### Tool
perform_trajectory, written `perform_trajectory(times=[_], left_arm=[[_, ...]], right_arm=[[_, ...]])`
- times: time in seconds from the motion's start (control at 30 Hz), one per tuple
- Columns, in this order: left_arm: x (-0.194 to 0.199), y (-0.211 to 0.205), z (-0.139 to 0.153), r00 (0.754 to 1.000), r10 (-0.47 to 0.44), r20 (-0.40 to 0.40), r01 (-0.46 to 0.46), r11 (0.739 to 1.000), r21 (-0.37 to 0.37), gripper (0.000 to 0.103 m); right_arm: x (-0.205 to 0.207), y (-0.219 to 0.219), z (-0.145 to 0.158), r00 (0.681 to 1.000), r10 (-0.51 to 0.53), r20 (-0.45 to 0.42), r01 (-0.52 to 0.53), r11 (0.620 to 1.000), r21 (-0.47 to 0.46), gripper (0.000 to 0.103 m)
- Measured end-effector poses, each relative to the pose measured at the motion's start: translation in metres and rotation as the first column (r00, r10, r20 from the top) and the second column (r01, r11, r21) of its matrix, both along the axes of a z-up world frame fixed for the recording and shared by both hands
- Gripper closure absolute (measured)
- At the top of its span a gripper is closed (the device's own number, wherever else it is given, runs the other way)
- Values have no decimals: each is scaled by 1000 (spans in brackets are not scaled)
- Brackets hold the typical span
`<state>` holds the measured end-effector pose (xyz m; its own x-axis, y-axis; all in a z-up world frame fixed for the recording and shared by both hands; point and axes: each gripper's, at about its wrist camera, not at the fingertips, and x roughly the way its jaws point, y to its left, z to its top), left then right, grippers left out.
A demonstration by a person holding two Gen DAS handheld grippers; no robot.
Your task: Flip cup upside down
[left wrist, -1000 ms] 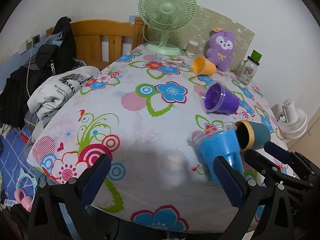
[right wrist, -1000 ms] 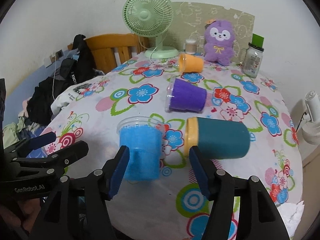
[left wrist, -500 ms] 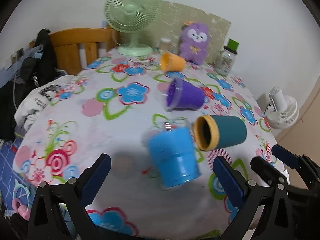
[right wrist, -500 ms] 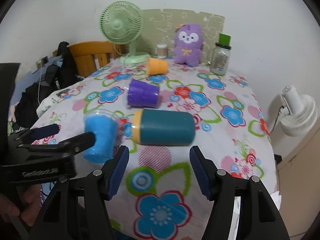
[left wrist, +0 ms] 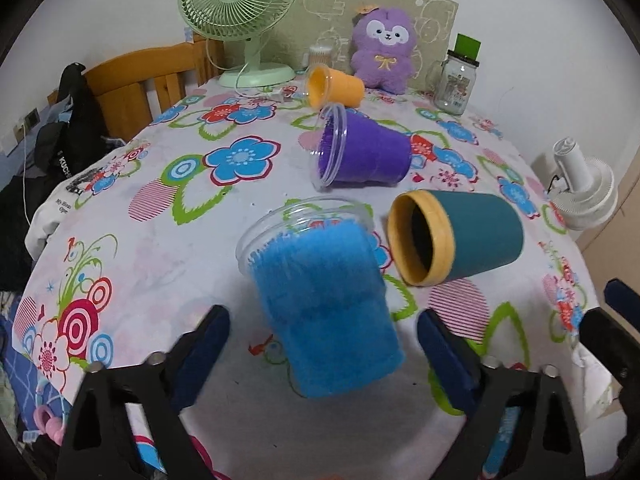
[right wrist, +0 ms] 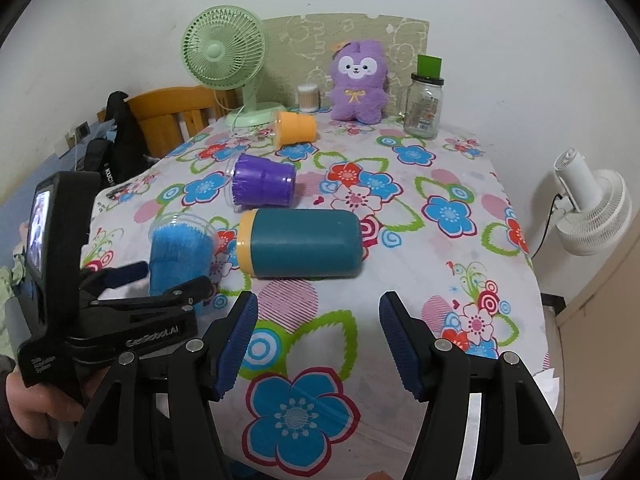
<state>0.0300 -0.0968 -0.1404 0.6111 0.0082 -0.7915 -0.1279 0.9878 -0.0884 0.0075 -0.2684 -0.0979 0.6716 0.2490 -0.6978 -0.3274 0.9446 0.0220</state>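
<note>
1. Flowered cloth covers the round table (right wrist: 460, 264), with a pale green desk fan (right wrist: 224, 52), a purple plush toy (right wrist: 358, 80) and a clear glass jar (right wrist: 423, 110) along the wall behind
2. At the left, the left gripper (left wrist: 320, 344) is spread wide, its blue pads on either side of the fuzzy blue clear-plastic cup (left wrist: 320, 300) but short of touching; from the right wrist view the cup (right wrist: 180, 256) sits between those fingers
3. This blue cup lies tipped over, mouth pointing away toward the wall, base nearest the tongs
4. Just right of it lies a teal cup with a yellow rim (right wrist: 300, 242), on its side; behind are a purple cup (right wrist: 262, 184) and an orange cup (right wrist: 296, 128), also toppled
5. Farthest right, the right gripper (right wrist: 318, 344) hangs open over bare cloth, holding nothing
6. Judged from this, the flip is barely begun: no cup is grasped or stands mouth-down; closing, lifting and turning remain
</note>
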Motion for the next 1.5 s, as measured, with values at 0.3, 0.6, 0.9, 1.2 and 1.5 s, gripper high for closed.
perform_trajectory(times=[0.3,0.6,0.9,1.2,1.5], left_arm=[[-5,7,2,1000,-18,-3,18,1000,14,47],[-12,15,24,999,-19,38,19,1000,12,47],[-18,16,32,999,-51,-13,52,999,16,46],[-24,23,44,998,-65,-25,66,998,22,45],[-25,22,50,992,-108,-70,112,993,45,45]], right_arm=[[4,7,-1,1000,16,-3,-16,1000,-1,36],[6,17,-2,999,36,-10,-36,999,-6,36],[9,22,-8,999,42,-32,-42,999,-8,36],[10,29,-12,998,55,-44,-56,998,-17,36],[14,32,-19,996,56,-68,-58,998,-22,36]])
